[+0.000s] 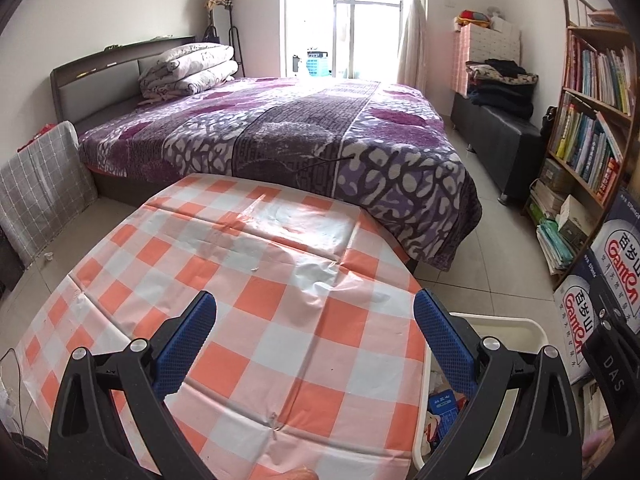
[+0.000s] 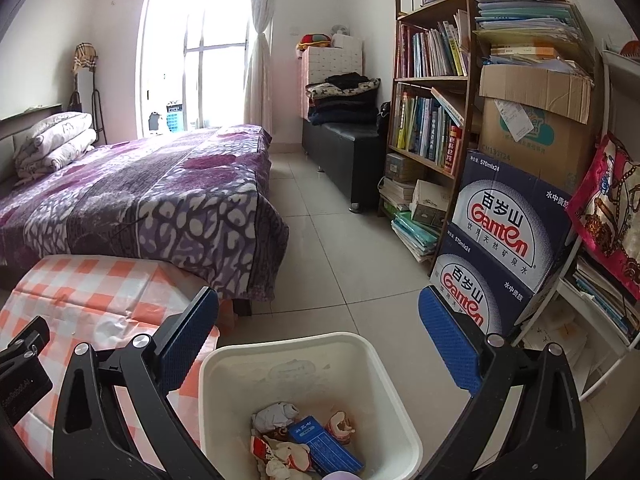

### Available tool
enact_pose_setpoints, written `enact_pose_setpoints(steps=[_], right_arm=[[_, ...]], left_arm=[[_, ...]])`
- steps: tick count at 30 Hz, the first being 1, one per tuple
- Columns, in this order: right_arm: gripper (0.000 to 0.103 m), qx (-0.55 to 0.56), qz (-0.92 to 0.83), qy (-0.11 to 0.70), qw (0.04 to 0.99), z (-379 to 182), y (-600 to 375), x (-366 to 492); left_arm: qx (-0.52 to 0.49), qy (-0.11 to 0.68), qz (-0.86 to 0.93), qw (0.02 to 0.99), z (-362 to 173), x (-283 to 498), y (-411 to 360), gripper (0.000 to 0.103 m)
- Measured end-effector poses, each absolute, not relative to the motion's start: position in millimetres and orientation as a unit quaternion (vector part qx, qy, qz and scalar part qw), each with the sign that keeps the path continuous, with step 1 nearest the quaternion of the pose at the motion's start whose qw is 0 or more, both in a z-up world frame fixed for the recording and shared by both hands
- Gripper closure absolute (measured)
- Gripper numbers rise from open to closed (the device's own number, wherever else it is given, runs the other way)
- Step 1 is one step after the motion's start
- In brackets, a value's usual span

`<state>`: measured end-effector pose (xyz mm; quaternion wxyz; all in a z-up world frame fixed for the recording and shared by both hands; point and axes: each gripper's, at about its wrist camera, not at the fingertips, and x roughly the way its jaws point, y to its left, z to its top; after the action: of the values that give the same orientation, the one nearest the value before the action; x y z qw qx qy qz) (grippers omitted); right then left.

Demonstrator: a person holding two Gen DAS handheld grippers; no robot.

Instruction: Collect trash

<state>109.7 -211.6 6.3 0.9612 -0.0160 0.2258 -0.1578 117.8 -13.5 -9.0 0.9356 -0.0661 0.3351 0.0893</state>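
Observation:
A white plastic bin (image 2: 394,396) stands on the floor beside the table. Inside lie crumpled paper (image 2: 276,414), a blue box (image 2: 324,446) and several wrappers. My right gripper (image 2: 318,316) hangs above the bin, open, with nothing between its blue pads. My left gripper (image 1: 314,312) is open over the orange-and-white checked tablecloth (image 1: 256,280), also empty. The bin's rim (image 1: 520,326) and the blue box (image 1: 442,398) show at the lower right of the left wrist view. Part of the left gripper's body (image 2: 24,364) shows at the left edge of the right wrist view.
A bed with a purple patterned blanket (image 1: 280,128) lies beyond the table. Stacked water cartons (image 2: 508,248) and a wooden bookshelf (image 2: 432,112) line the right wall. A black bench (image 2: 348,148) with folded clothes stands by the window. Tiled floor (image 2: 340,248) runs between bed and shelf.

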Motion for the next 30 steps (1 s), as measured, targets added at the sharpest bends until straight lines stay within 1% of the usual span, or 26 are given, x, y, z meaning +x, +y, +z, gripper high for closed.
enact_pose_setpoints(steps=[10,30], right_arm=[[0.007,-0.031,-0.137,0.227,0.964,2.5,-200.1,106.7],[0.007,-0.021,-0.126,0.238,0.963,-4.6,-200.4,106.6]], left_arm=[[-0.05,0.323,0.098,0.94,-7.3,113.5,-16.8,0.007],[-0.049,0.325,0.086,0.941,-13.8,113.0,-18.0,0.007]])
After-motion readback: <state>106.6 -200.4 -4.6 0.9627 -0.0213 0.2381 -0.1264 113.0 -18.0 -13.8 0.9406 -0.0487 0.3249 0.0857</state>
